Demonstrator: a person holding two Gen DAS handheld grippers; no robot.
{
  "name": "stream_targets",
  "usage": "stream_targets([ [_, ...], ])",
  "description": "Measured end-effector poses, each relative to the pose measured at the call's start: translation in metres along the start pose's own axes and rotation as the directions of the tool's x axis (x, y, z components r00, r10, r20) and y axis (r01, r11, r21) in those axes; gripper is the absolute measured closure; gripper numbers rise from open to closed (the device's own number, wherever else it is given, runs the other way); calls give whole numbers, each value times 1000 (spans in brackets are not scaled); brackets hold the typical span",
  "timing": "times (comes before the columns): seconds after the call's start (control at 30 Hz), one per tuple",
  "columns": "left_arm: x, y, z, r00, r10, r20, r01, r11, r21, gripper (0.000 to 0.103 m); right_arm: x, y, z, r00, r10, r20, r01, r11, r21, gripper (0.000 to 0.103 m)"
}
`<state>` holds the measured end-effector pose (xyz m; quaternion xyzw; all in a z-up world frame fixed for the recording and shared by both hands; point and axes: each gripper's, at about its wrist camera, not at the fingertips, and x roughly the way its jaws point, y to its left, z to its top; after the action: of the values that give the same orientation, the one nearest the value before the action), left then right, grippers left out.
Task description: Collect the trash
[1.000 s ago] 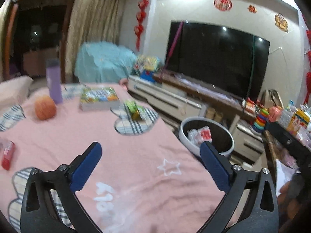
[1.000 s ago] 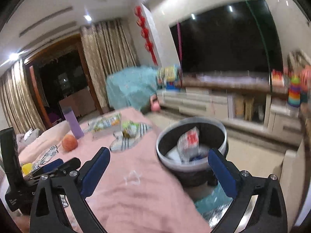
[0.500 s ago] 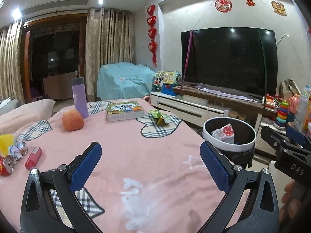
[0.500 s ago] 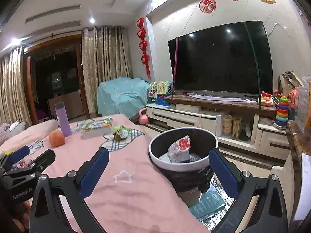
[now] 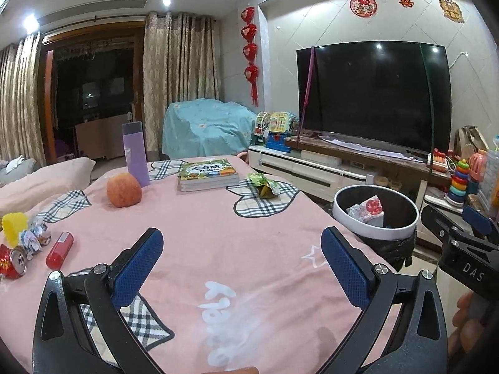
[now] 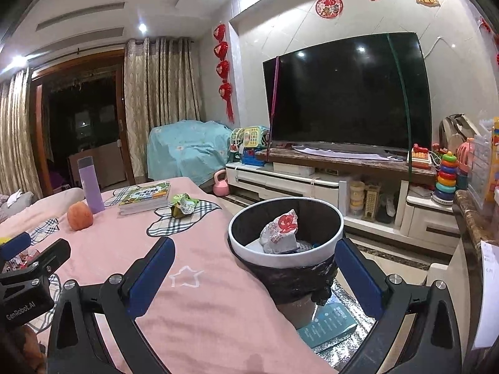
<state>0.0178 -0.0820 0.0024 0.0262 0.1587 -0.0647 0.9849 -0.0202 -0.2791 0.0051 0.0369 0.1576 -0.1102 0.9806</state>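
A round trash bin [image 5: 374, 215] with a white rim and black liner stands beside the table's right edge and holds a white-and-red wrapper [image 6: 280, 229]. On the pink tablecloth [image 5: 218, 233] lie a green snack wrapper [image 5: 265, 184], a crushed red can [image 5: 14, 260], crumpled wrappers [image 5: 32, 238] and a red tube [image 5: 59, 249] at the left. My left gripper [image 5: 241, 263] is open and empty above the table's near part. My right gripper [image 6: 254, 272] is open and empty, near the bin [image 6: 285, 233].
An apple [image 5: 123, 190], a purple bottle [image 5: 135, 155] and a stack of books [image 5: 207, 174] sit at the table's far side. A yellow object [image 5: 14, 224] is at the left edge. A TV console [image 6: 327, 180] with toys lines the far wall. A booklet [image 6: 327, 327] lies on the floor.
Both grippers have tilted up and steadied, so the views show more of the room and less of the tabletop. Both stay open and empty. Nothing on the table has moved.
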Motion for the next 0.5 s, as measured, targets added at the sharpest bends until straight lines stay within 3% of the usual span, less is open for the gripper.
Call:
stream_targets([
  [0.5,-4,3,2,1000,-4,16,4,1000,-14,0,-3,3,2,1000,8,16,-8,1000,-4,0],
])
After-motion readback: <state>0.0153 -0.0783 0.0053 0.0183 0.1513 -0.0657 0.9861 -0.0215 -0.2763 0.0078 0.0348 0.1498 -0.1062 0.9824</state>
